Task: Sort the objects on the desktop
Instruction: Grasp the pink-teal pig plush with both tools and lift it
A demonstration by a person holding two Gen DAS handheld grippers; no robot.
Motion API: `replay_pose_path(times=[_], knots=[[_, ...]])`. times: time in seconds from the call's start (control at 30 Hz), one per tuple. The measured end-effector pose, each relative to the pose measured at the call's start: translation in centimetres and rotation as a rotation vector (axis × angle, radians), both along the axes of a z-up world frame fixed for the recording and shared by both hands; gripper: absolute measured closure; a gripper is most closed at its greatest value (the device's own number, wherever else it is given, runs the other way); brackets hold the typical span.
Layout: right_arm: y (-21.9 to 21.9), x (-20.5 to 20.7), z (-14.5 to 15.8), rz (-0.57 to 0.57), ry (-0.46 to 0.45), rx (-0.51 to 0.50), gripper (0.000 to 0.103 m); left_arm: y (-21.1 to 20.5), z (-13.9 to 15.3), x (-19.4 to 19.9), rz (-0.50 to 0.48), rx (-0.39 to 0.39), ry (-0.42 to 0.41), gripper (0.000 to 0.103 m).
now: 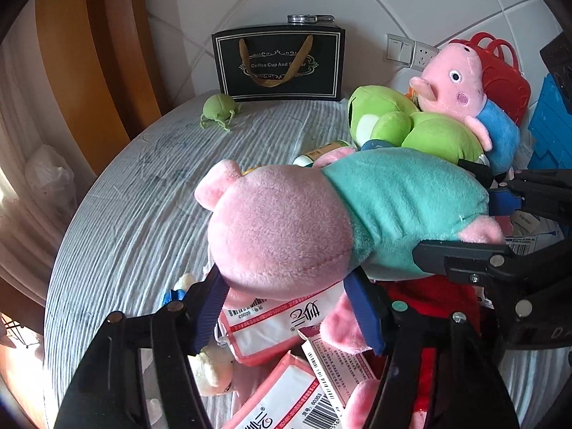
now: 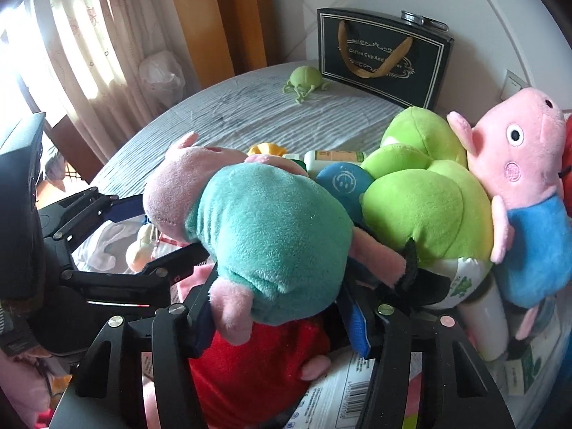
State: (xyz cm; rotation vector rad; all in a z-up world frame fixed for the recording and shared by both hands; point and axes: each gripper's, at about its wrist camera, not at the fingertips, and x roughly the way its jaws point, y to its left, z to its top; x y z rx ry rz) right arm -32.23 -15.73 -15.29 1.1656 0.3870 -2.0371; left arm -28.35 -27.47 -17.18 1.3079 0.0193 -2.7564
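Observation:
A pink pig plush in a teal shirt (image 1: pixel 321 221) is held above the pile between both grippers. My left gripper (image 1: pixel 289 307) is shut on its head end. My right gripper (image 2: pixel 279 307) is shut on its body and leg end, and it also shows in the left wrist view (image 1: pixel 500 221) at the right. In the right wrist view the same plush (image 2: pixel 264 236) fills the middle, with the left gripper (image 2: pixel 118 228) at the left. Under it lie pink tissue packs (image 1: pixel 282 325) and a red plush (image 2: pixel 257 364).
A green plush (image 1: pixel 411 125) and a pink pig in blue (image 1: pixel 464 85) lean at the right. A black gift bag (image 1: pixel 279 64) stands at the back by the wall, a small green bug toy (image 1: pixel 218 109) beside it. A striped grey cloth (image 1: pixel 143 214) covers the round table.

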Motion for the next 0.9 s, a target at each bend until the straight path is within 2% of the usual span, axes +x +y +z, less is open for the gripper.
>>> replay_pose_path(times=[0.17,0.5,0.67,0.9], knots=[[1.2,0.9,2.3,-0.011,0.047,-0.041,0.046,0.7,2.4,0.9,-0.016,-0.011,0.06,0.039],[4.9,5.2,9.7,-0.097,0.204,-0.09,0.046,3.4,9.3,3.5,-0.098,-0.023,0.214,0.039],[7.0,7.6,12.1,-0.168,0.268,-0.095,0.046,5.6,11.7,5.1,-0.167,-0.02,0.275,0.039],[12.0,11.2,14.7,-0.284,0.341,-0.077,0.046,10.1,14.0,6.8,-0.289,0.004,0.34,0.039]])
